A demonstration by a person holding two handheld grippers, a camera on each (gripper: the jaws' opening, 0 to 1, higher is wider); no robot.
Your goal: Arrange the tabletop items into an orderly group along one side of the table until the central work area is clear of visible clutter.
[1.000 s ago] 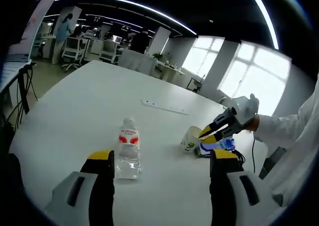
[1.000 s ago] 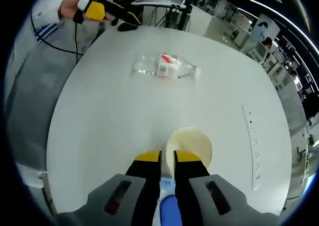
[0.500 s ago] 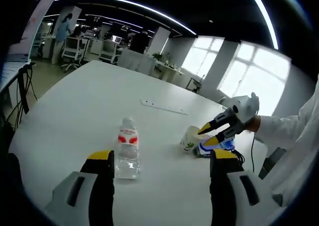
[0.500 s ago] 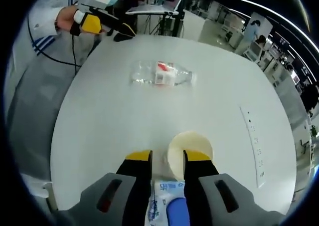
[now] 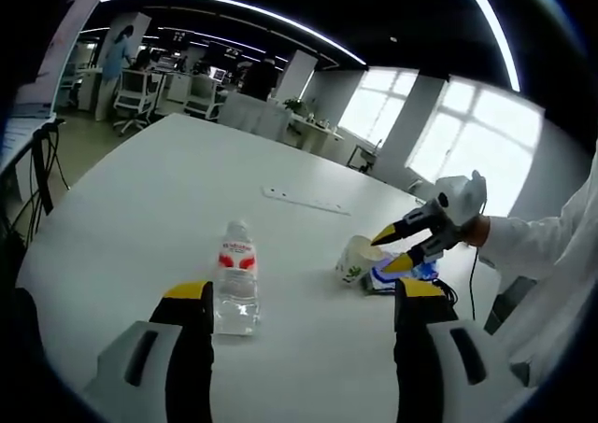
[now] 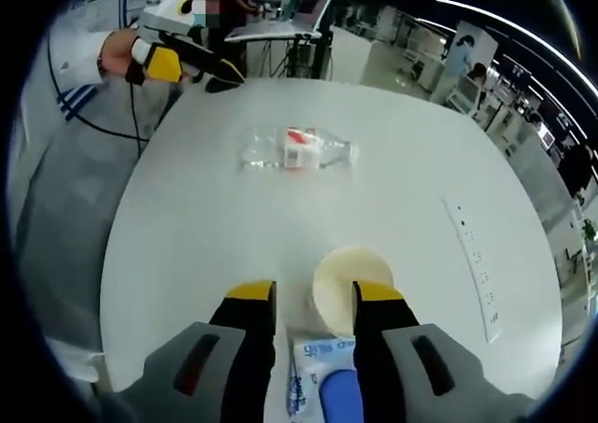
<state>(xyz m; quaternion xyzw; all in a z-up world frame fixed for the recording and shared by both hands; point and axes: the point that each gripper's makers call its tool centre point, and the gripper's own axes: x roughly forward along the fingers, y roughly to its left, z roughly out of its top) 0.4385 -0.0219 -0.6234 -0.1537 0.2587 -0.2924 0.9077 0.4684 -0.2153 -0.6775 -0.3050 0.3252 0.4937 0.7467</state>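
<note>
A clear water bottle point(image 5: 238, 278) with a red label lies on its side on the white table point(image 5: 140, 199), just ahead of my left gripper point(image 5: 304, 297), whose jaws stand wide open and hold nothing. To its right a paper cup point(image 5: 356, 260) lies tipped over beside a blue-and-white packet point(image 5: 404, 274). My right gripper point(image 5: 391, 250) hovers over both. In the right gripper view, the right gripper point(image 6: 315, 297) is open, the packet point(image 6: 325, 386) lies between its jaws and the cup point(image 6: 350, 278) shows its mouth. The bottle point(image 6: 294, 149) lies farther off, near the left gripper point(image 6: 187, 61).
A long white strip point(image 5: 304, 199) point(image 6: 472, 264) lies flat on the far part of the table. A person's white sleeve point(image 5: 542, 246) comes in from the right, with a black cable point(image 5: 448, 292) by the table edge. Office desks and chairs stand beyond the table.
The right gripper's jaws have spread from almost shut to open and drawn back a little from the cup. The packet now lies between them. The left gripper, bottle and cup stay put.
</note>
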